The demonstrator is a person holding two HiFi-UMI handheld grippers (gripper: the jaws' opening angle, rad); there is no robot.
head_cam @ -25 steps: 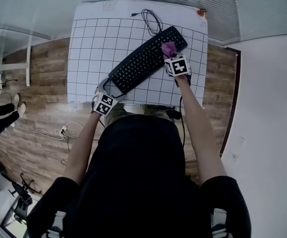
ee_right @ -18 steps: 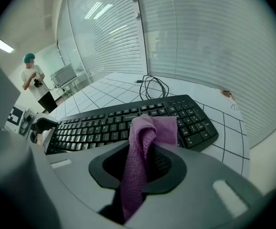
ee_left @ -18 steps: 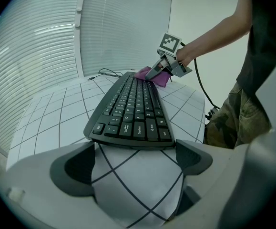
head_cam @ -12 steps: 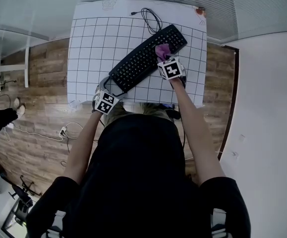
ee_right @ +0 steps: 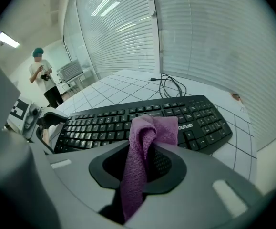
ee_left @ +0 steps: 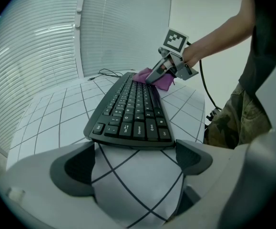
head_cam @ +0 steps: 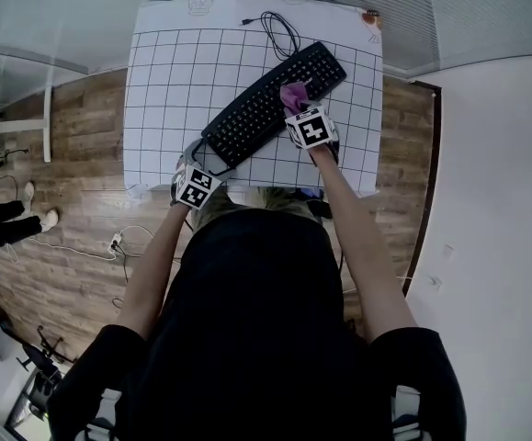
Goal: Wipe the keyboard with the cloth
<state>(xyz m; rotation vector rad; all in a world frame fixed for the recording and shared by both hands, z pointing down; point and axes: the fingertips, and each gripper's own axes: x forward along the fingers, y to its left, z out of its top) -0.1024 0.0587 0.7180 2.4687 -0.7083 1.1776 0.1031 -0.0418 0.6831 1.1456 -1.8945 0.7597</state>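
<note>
A black keyboard [head_cam: 270, 104] lies slantwise on the white gridded table [head_cam: 169, 81]. My right gripper [head_cam: 299, 108] is shut on a purple cloth [head_cam: 290, 92], which rests on the keys right of the keyboard's middle. In the right gripper view the cloth [ee_right: 145, 142] hangs bunched between the jaws, its top folded over the keyboard [ee_right: 104, 125]. My left gripper [head_cam: 200, 163] stands open at the keyboard's near left end. In the left gripper view its jaws are wide apart just short of the keyboard [ee_left: 130, 111], with bare table between them, and the cloth [ee_left: 162, 81] shows farther along.
The keyboard's black cable [head_cam: 280, 31] coils at the table's far edge. A small brown thing [head_cam: 370, 15] sits at the far right corner. Window blinds [ee_right: 199, 37] stand behind the table. A person [ee_right: 42, 78] stands farther back in the room. Wood floor [head_cam: 73, 145] lies left of the table.
My right gripper has slid the cloth leftward along the keyboard, from the right end toward the middle. The left gripper has stayed at the near end.
</note>
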